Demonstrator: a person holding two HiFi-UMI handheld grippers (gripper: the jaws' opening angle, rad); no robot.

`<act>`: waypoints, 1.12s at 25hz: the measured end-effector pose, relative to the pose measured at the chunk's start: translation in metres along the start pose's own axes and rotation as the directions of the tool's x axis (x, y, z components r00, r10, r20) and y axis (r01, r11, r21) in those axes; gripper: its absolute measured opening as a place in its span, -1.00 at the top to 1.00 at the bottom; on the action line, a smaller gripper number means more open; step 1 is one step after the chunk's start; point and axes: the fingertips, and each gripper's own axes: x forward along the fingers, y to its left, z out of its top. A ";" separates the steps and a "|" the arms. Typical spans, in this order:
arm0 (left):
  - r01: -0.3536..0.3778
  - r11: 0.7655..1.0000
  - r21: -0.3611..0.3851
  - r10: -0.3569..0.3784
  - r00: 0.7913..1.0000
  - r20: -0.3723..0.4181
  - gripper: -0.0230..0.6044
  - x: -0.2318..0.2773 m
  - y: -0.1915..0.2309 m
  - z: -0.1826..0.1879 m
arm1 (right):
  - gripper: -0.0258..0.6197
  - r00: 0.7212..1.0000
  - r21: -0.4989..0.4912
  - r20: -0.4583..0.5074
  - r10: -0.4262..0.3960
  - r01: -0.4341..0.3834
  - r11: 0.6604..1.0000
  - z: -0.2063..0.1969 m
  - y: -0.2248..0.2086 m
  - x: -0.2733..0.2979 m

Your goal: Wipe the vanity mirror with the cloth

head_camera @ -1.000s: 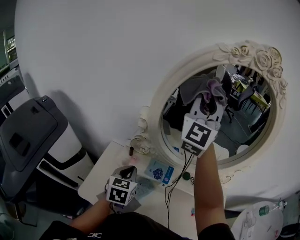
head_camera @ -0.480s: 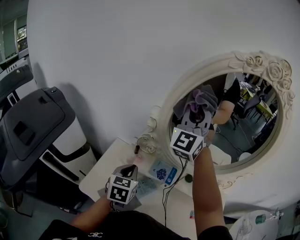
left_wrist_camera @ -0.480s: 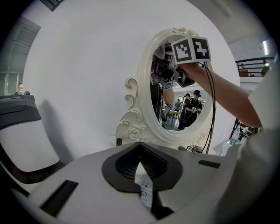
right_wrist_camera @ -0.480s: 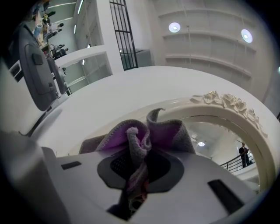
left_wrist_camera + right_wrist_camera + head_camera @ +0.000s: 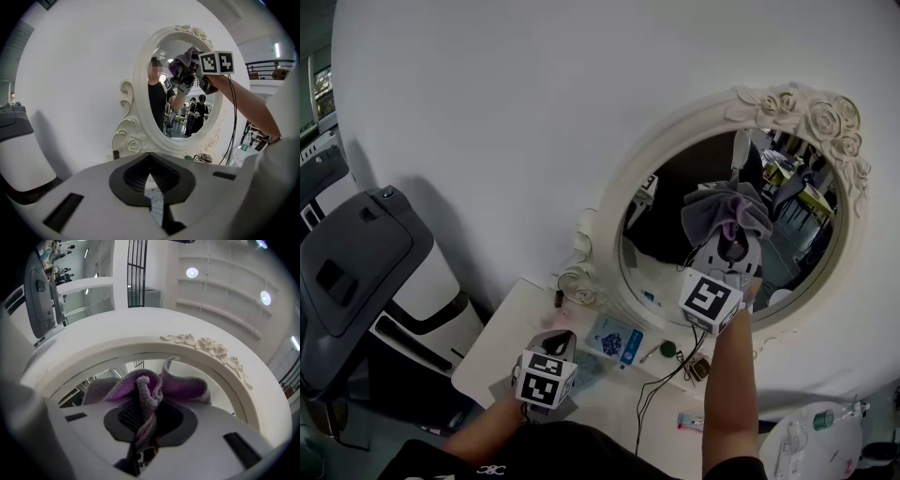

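Note:
The oval vanity mirror (image 5: 661,234) in its white rose-carved frame (image 5: 614,202) stands on the table against the wall. My right gripper (image 5: 729,236) is raised to the glass near its middle, shut on a bunched purple-grey cloth (image 5: 727,211) that presses on the mirror. In the right gripper view the cloth (image 5: 146,389) bulges out of the jaws, with the frame (image 5: 201,344) arching behind it. My left gripper (image 5: 555,349) hangs low over the table, jaws together and empty. The left gripper view shows the mirror (image 5: 180,101) and the cloth (image 5: 186,57) at its upper right.
A white table (image 5: 502,352) carries a blue packet (image 5: 617,342), a green cap (image 5: 667,349), cables and a small tube (image 5: 694,422). A dark grey and white machine (image 5: 356,267) stands at the left. A round white stand with bottles (image 5: 816,441) is at the lower right.
The right gripper swept the cloth to the mirror's left side, then back right towards the middle of the glass. The left gripper stayed low over the table.

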 end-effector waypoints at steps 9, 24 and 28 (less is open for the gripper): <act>0.062 0.997 0.051 -0.061 0.998 -0.033 0.93 0.015 -0.026 -0.001 | 0.74 0.975 0.076 -0.088 -0.205 0.212 0.974 -0.058 -0.103 -0.030; 0.046 0.998 0.052 -0.041 0.995 -0.086 0.93 0.029 -0.026 -0.011 | 0.74 0.868 0.213 -0.268 -0.418 0.476 0.853 -0.174 -0.167 -0.099; 0.036 0.998 0.051 -0.031 0.995 -0.093 0.93 0.031 -0.023 -0.013 | 0.74 0.851 0.198 -0.315 -0.420 0.492 0.848 -0.194 -0.162 -0.113</act>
